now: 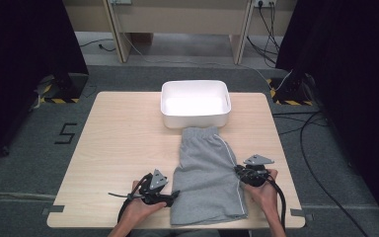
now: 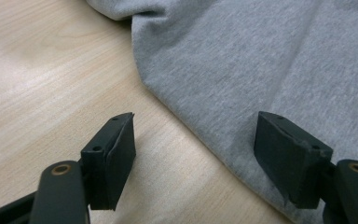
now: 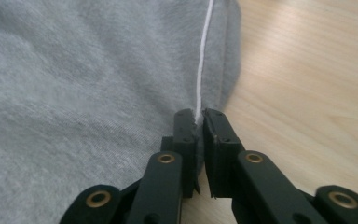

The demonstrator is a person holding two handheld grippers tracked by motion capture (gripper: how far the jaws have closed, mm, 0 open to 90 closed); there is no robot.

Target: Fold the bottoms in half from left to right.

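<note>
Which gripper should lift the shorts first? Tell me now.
Right, probably. The right gripper is already shut on the grey shorts at the white-piped side edge, while the left gripper stands open, straddling the opposite edge without pinching it.

A white plastic bin (image 1: pixel 195 103) is sitting at the upper centre on the wooden table (image 1: pixel 123 148); black cables (image 1: pixel 321 163) are trailing across the grey floor at right.

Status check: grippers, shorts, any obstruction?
Right gripper shut on shorts at white-striped side edge. Left gripper open, straddling opposite edge. Bin beyond waistband, nothing blocking.
</note>
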